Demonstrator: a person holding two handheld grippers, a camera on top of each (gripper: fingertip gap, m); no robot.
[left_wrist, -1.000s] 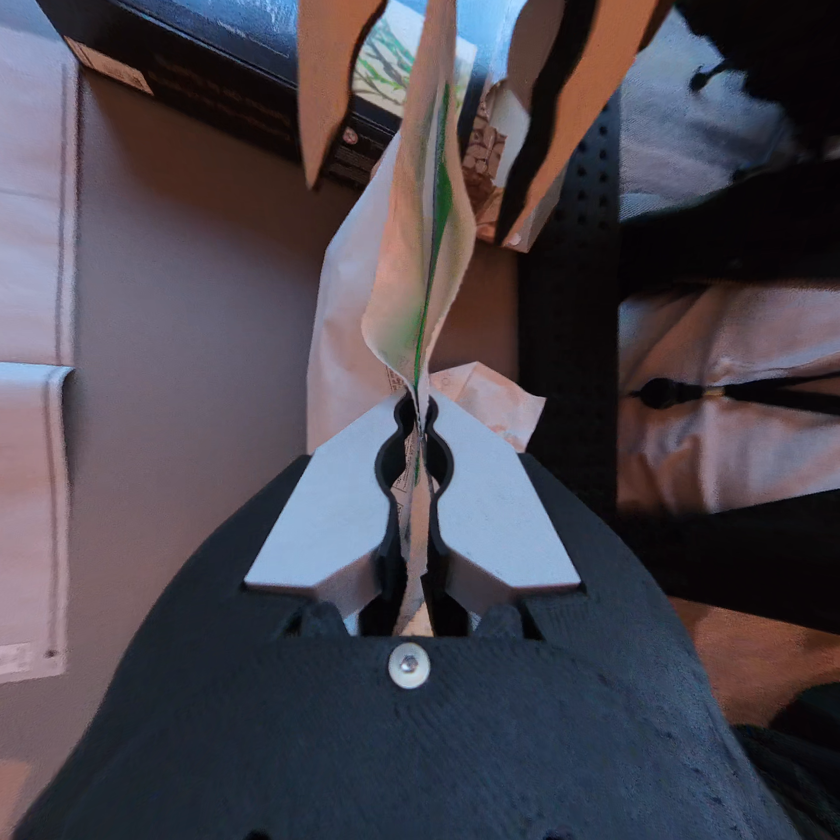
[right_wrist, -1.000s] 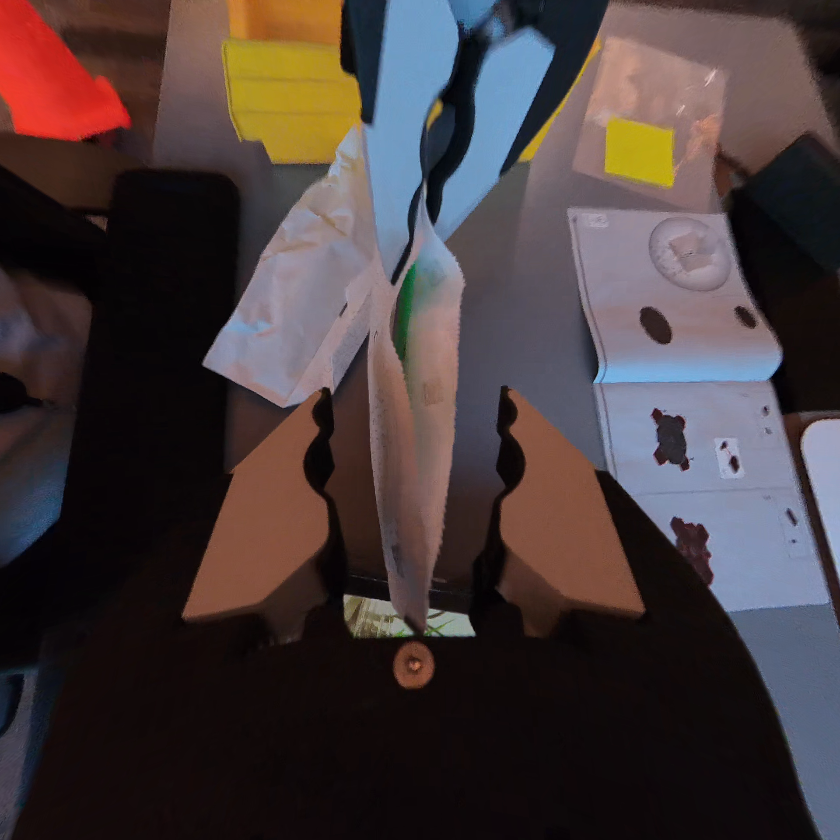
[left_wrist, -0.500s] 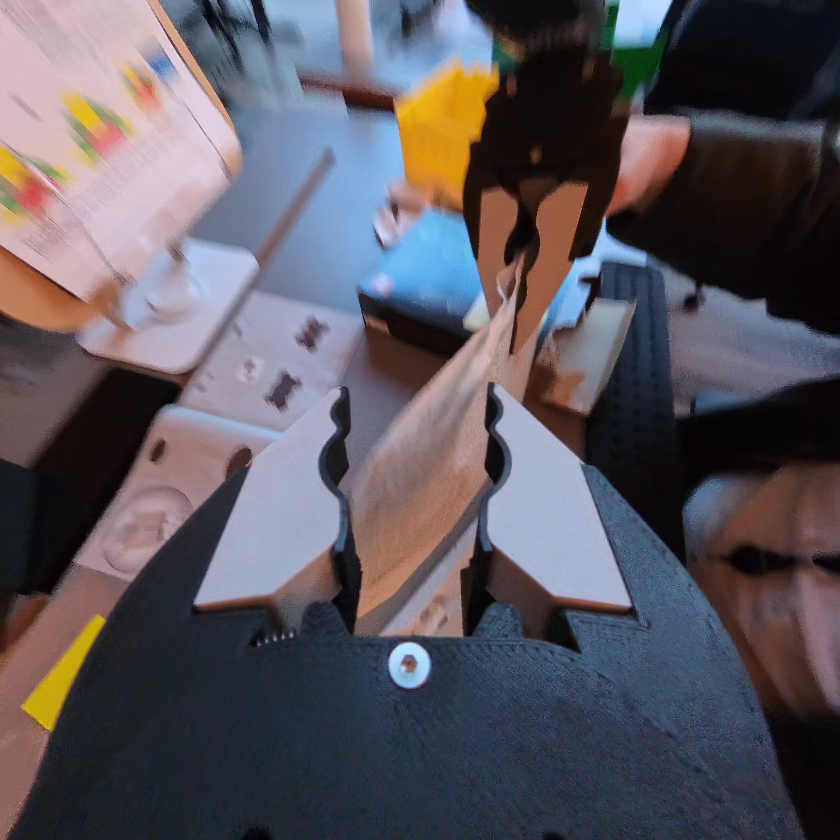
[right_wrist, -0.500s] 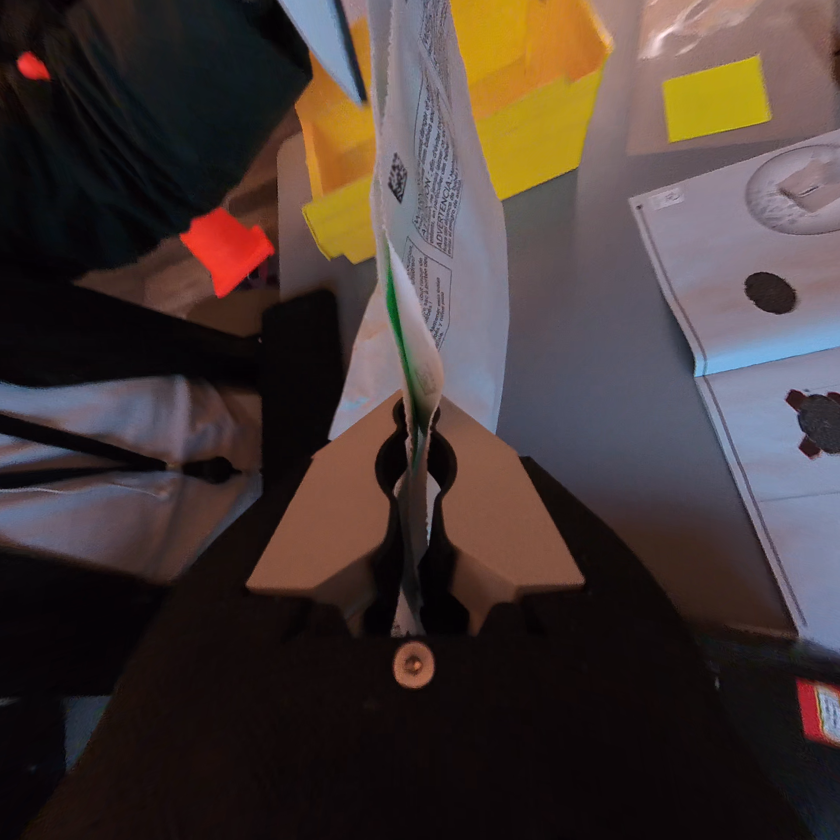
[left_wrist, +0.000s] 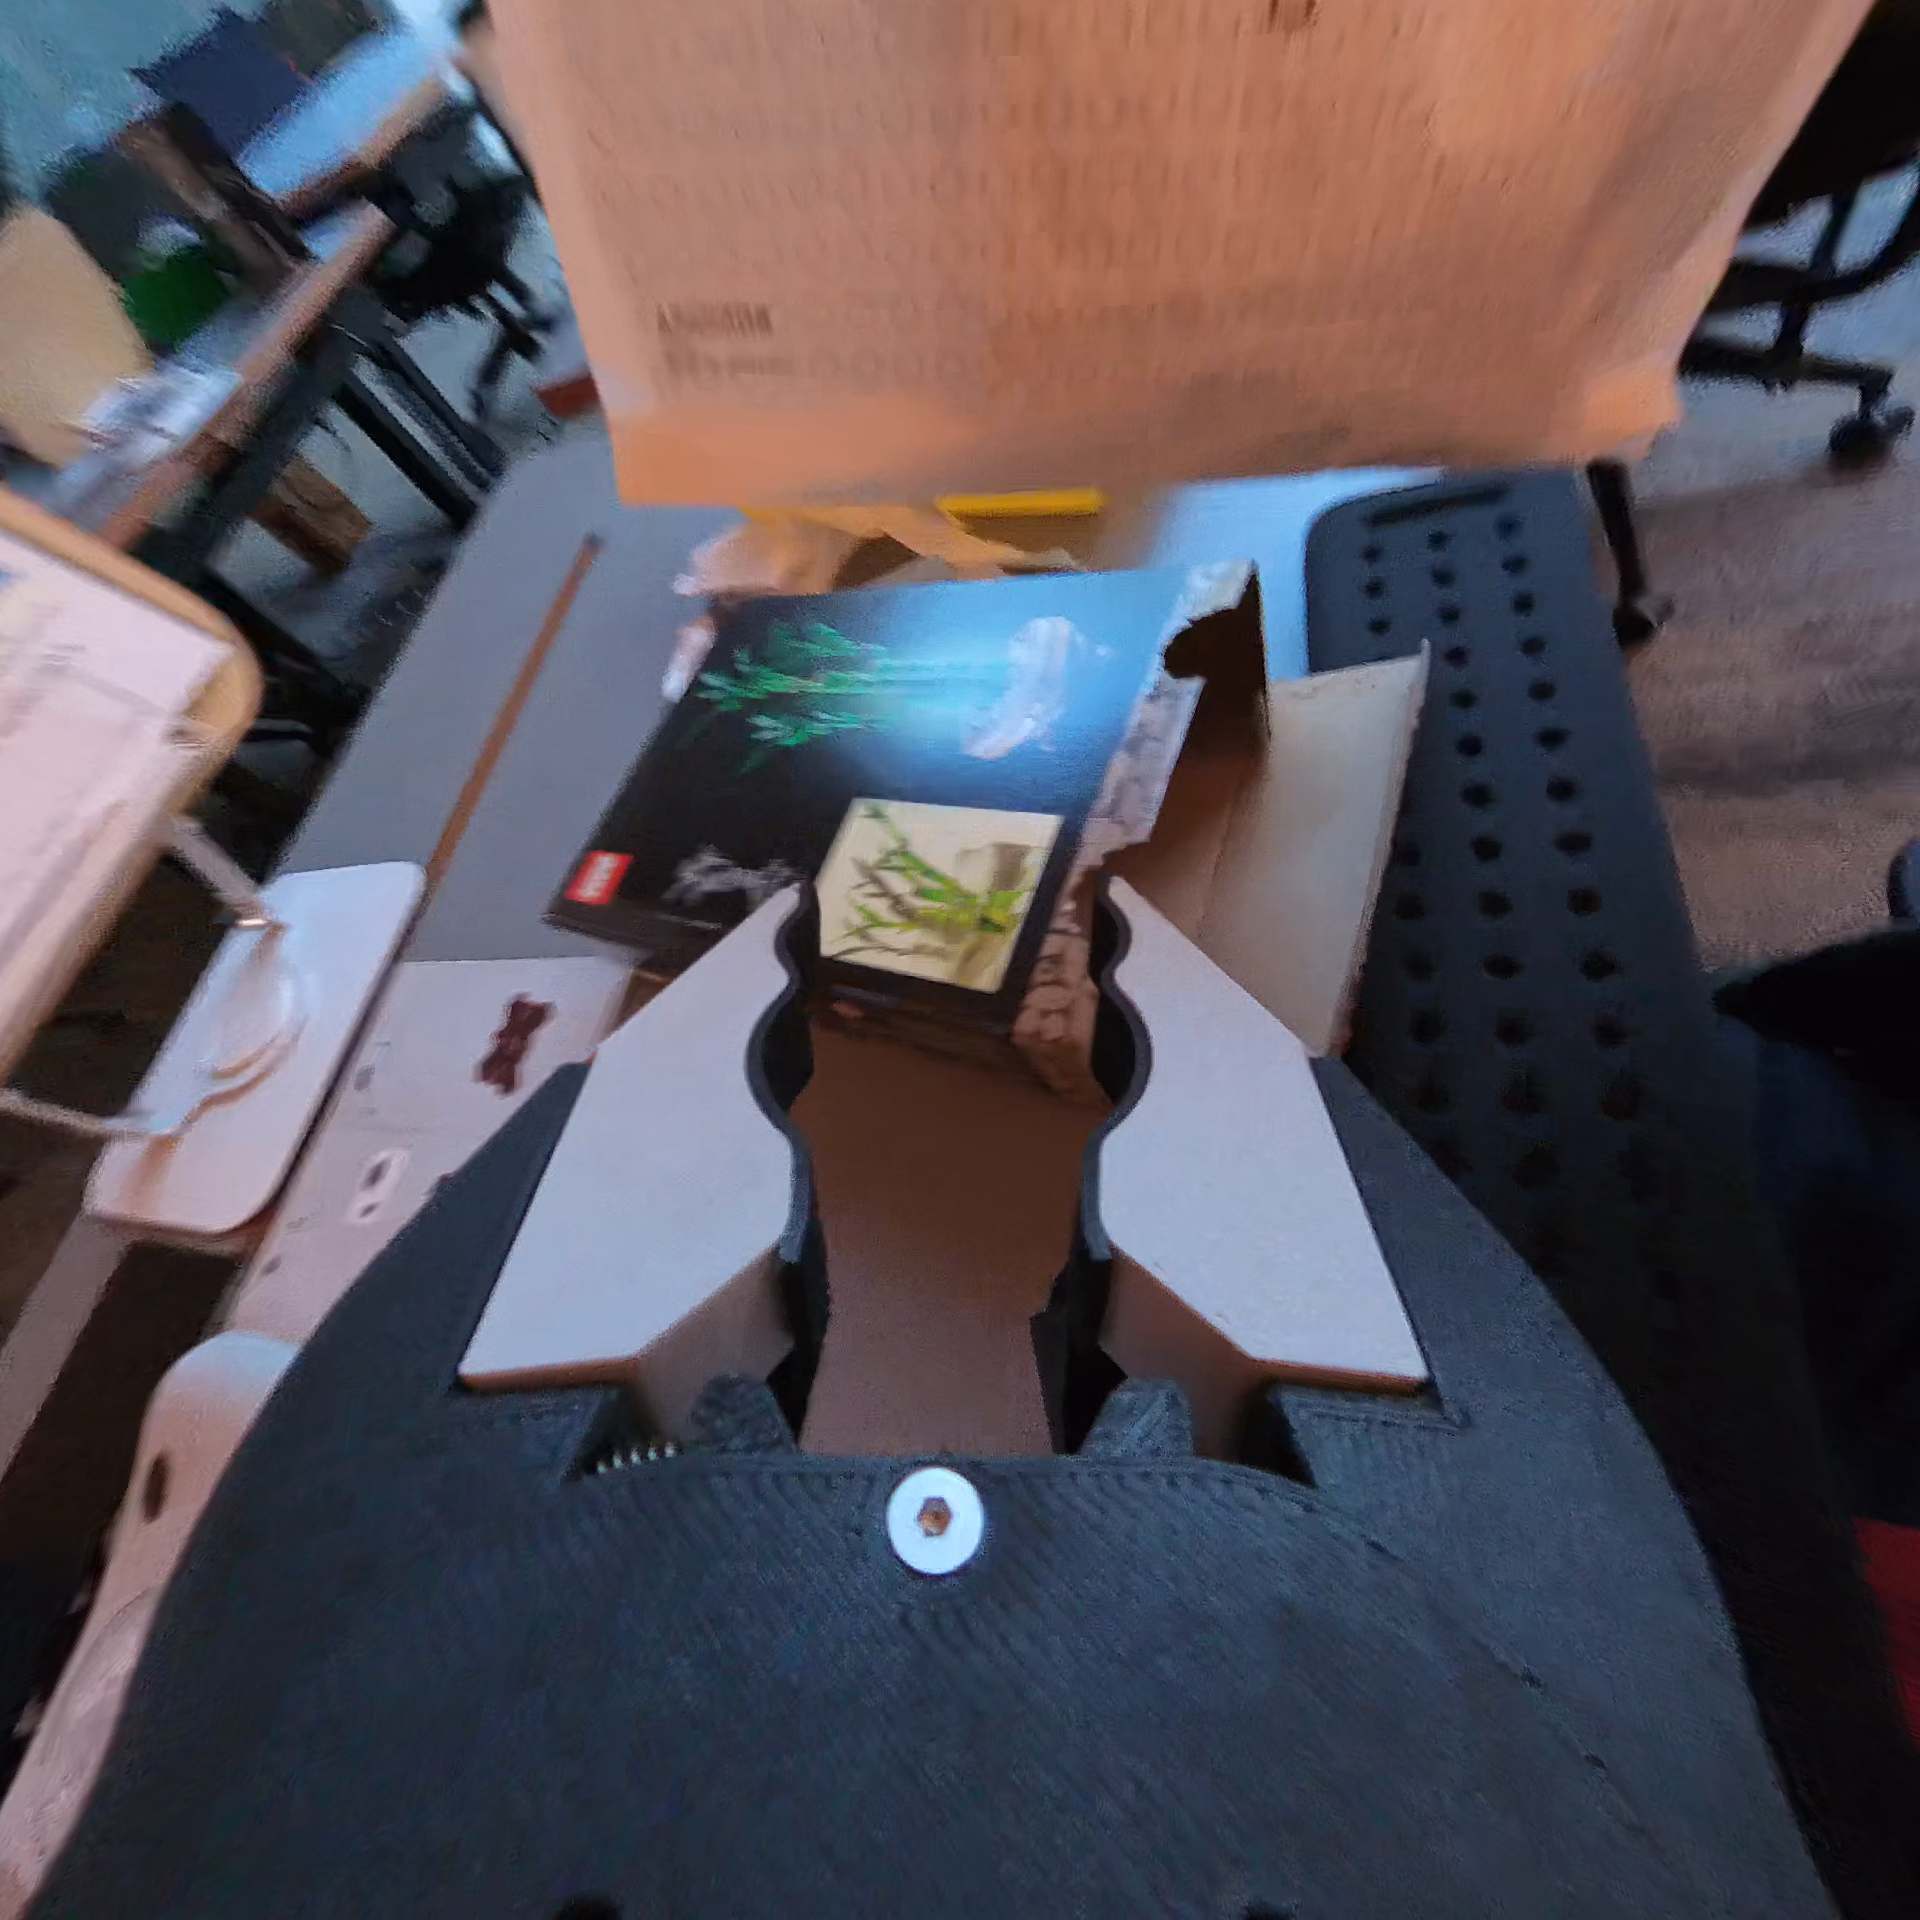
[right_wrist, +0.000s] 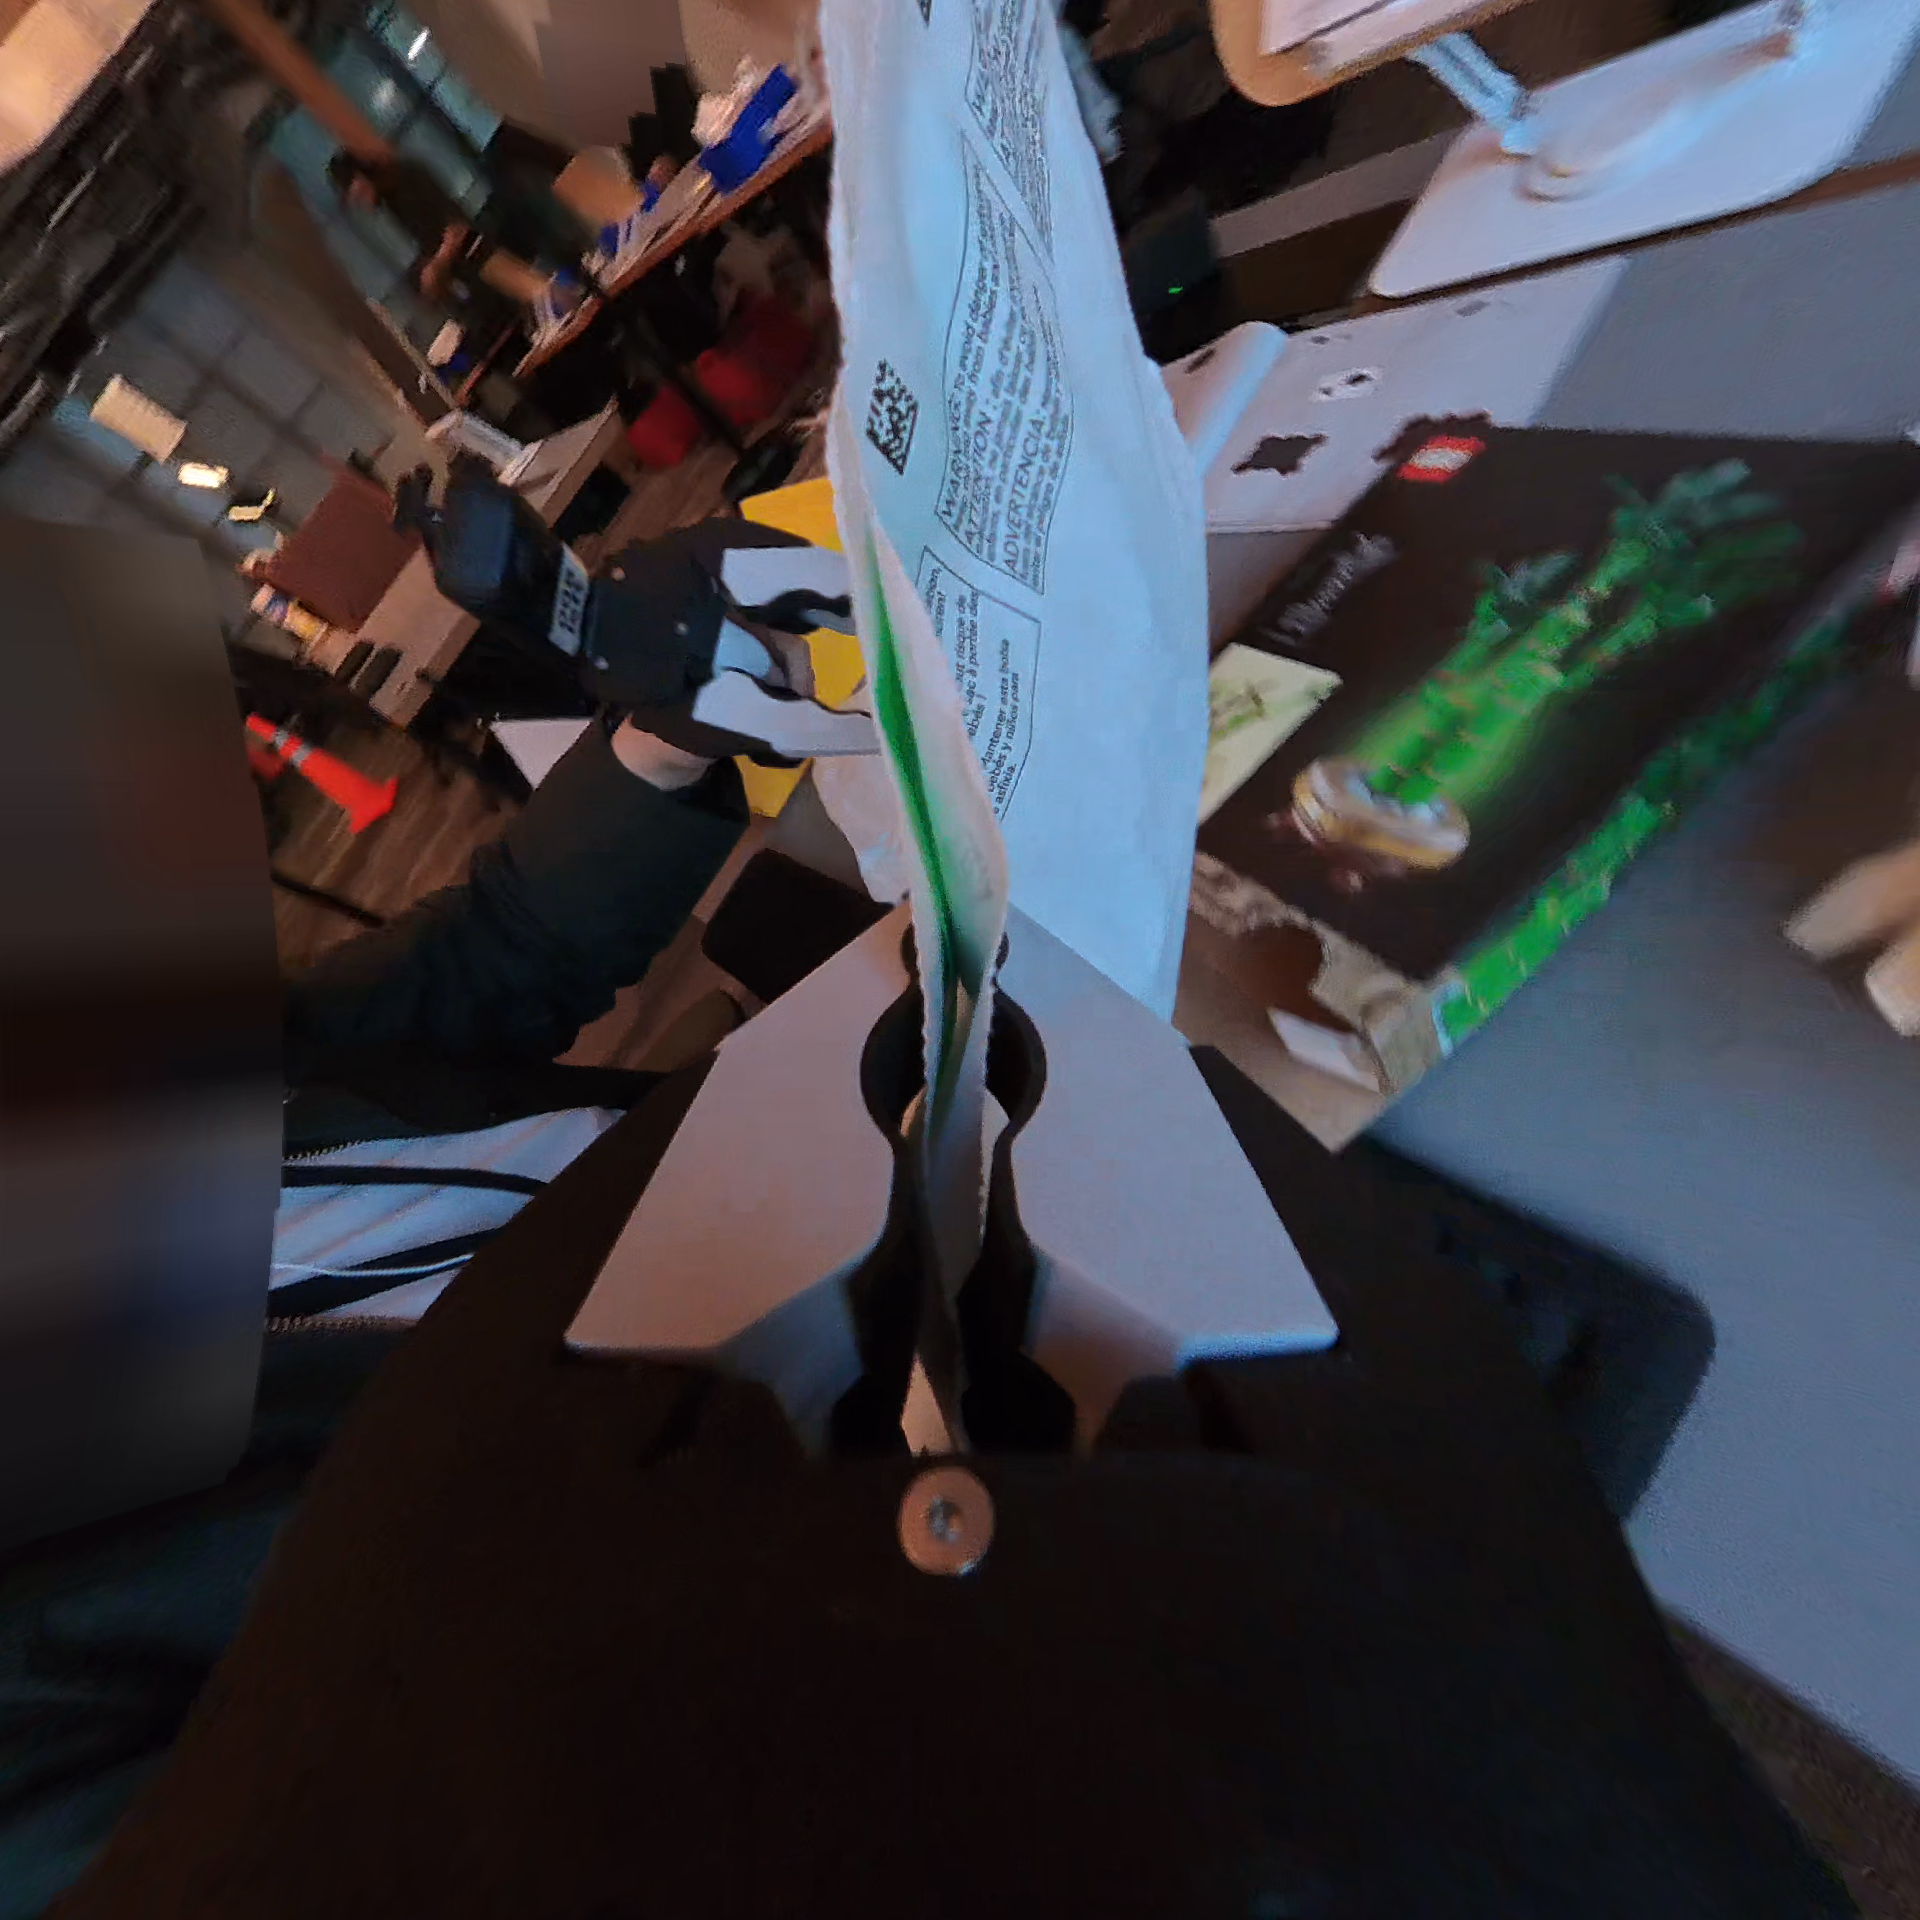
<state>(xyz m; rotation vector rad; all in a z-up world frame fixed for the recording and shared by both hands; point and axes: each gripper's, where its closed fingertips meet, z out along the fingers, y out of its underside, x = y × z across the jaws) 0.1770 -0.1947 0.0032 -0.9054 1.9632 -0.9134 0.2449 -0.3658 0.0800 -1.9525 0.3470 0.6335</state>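
My right gripper is shut on the bottom edge of a white paper bag with a green stripe and printed text, and holds it up in the air. In the left wrist view the same bag hangs blurred across the top. My left gripper is open and empty, its jaws wide apart, pointing at a black box with a green plant picture whose end flap is torn open. In the right wrist view the left gripper is open just beside the bag's left side, and the box lies on the grey table.
A black perforated chair part is to the right of the box. White printed sheets and a white stand base lie to the left. A yellow bin sits behind the bag. A person's dark sleeve holds the left gripper. The grippers' ends are close to 20 centimetres from one another.
My left gripper let go of the bag, opened and drew back. My right gripper closed on the bag's edge and lifted it up over the box.
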